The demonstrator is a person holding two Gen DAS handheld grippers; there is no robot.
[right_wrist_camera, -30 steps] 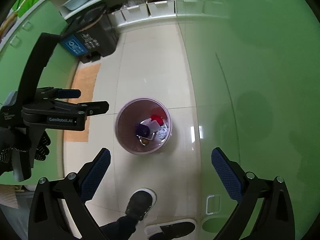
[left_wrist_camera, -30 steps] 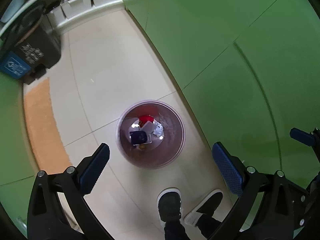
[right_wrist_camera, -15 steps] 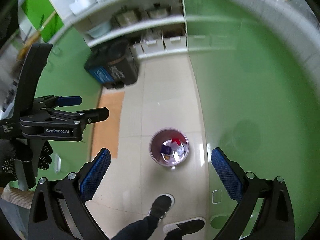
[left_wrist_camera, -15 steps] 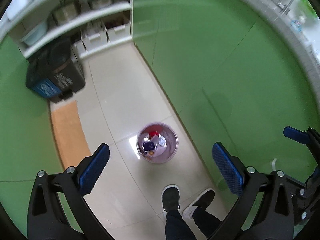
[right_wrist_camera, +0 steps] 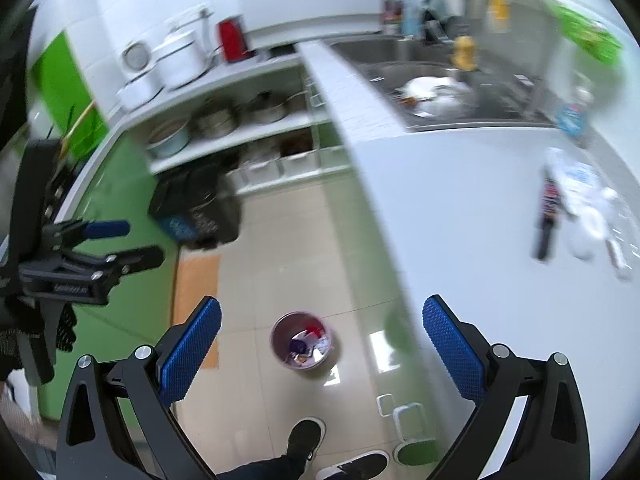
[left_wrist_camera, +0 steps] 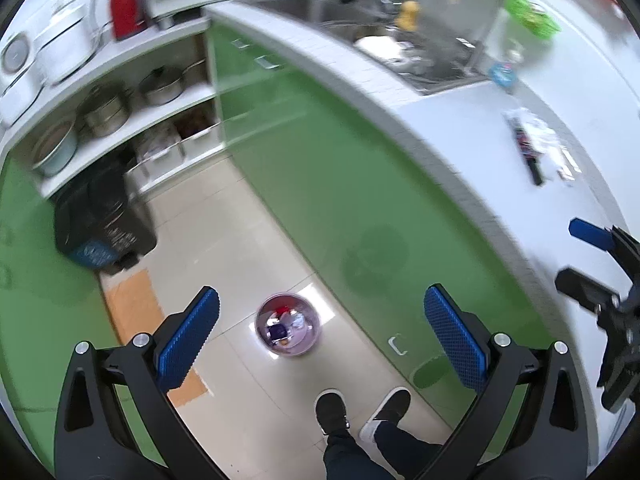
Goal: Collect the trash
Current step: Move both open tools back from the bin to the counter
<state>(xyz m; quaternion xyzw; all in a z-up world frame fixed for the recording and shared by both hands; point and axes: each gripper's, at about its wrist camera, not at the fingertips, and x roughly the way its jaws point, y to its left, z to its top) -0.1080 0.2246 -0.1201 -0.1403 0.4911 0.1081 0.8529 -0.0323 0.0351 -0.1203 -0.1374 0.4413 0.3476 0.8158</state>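
A small purple waste bin (left_wrist_camera: pixel 289 325) stands on the tiled floor far below, with red, dark blue and white trash inside; it also shows in the right wrist view (right_wrist_camera: pixel 305 341). My left gripper (left_wrist_camera: pixel 320 336) is open and empty, high above the bin. My right gripper (right_wrist_camera: pixel 322 344) is open and empty too, at counter height. Loose wrappers and a dark flat item (right_wrist_camera: pixel 546 216) lie on the white counter (right_wrist_camera: pixel 460 208) to the right; they also show in the left wrist view (left_wrist_camera: pixel 532 148).
Green cabinet fronts (left_wrist_camera: pixel 328 168) run under the counter. A sink (right_wrist_camera: pixel 440 92) with dishes is at the back. A black recycling bin (left_wrist_camera: pixel 100 220) stands by open shelves of pots (left_wrist_camera: pixel 104 112). An orange mat (left_wrist_camera: pixel 136 304) lies on the floor. The person's feet (left_wrist_camera: pixel 360 404) are below.
Both grippers have risen from just over the bin to counter height. The bin looks much smaller and the counter top and sink have come into view. Both stay open.
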